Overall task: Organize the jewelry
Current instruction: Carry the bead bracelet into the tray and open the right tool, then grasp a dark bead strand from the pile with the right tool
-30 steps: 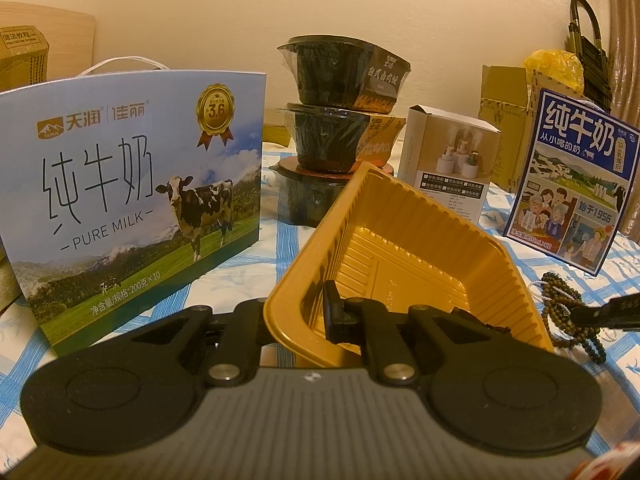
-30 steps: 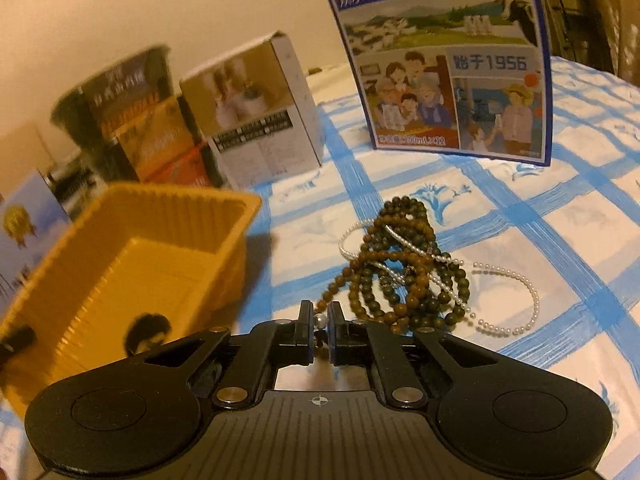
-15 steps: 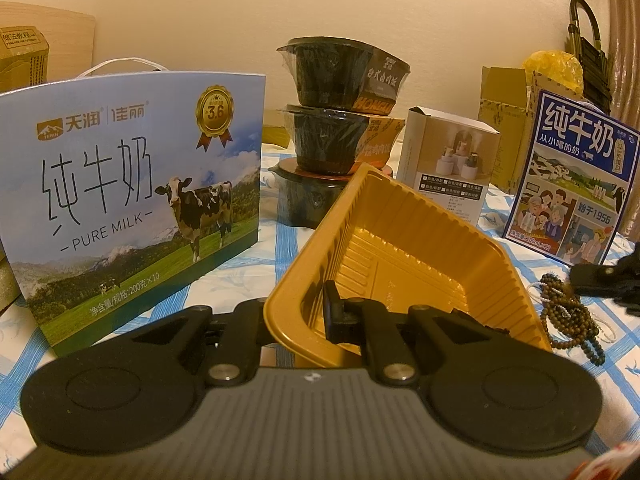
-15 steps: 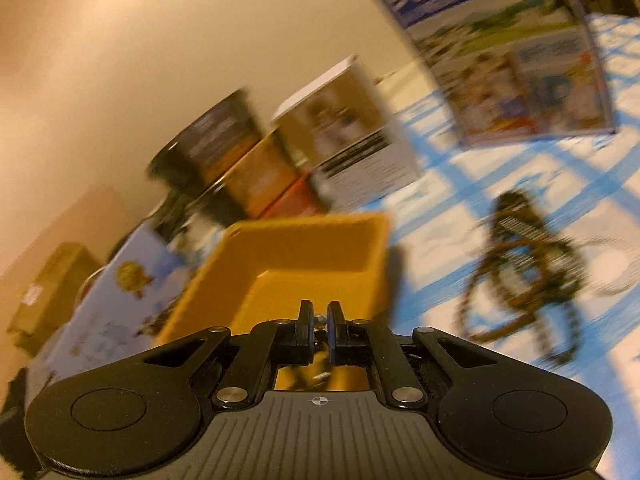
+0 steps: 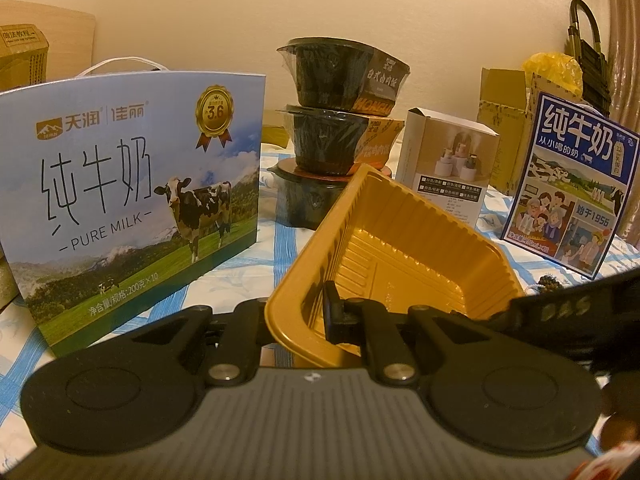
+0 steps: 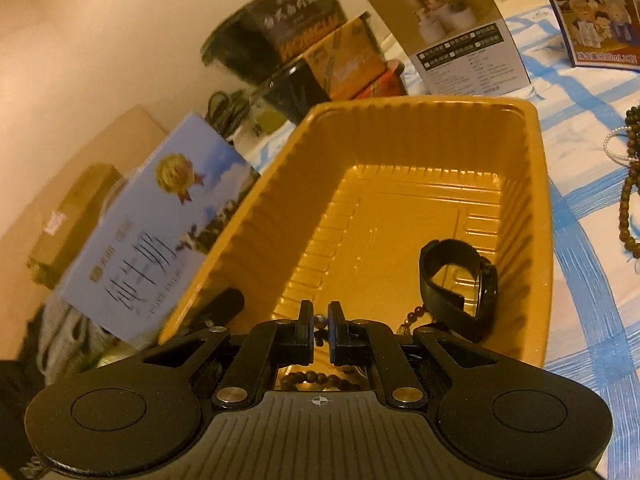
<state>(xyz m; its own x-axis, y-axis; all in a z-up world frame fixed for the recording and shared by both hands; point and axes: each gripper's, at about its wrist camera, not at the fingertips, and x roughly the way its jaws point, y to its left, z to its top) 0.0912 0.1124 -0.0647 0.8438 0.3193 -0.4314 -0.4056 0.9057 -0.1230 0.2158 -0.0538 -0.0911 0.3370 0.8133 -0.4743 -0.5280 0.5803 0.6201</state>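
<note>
My left gripper [image 5: 304, 316] is shut on the near wall of the yellow plastic tray [image 5: 404, 240], one finger inside and one outside. The tray [image 6: 400, 152] rests on the blue-checked cloth. My right gripper [image 6: 320, 319] hangs over the tray's near end, shut on a brown bead bracelet [image 6: 316, 378] that dangles beneath the fingers. A black watch [image 6: 460, 284] lies inside the tray. More brown bead strands [image 6: 628, 188] and a pearl strand [image 6: 614, 148] lie on the cloth to the right. In the left wrist view the right gripper [image 5: 560, 308] reaches in from the right.
A pure-milk gift box [image 5: 128, 184] stands left of the tray. Stacked black bowls [image 5: 340, 120], a white carton [image 5: 444, 168] and a blue milk box [image 5: 576, 188] stand behind it. Cardboard boxes [image 5: 504, 120] line the wall.
My right gripper has swung left from the pile of beads to over the tray, carrying the bead bracelet. The left gripper and the tray have stayed still.
</note>
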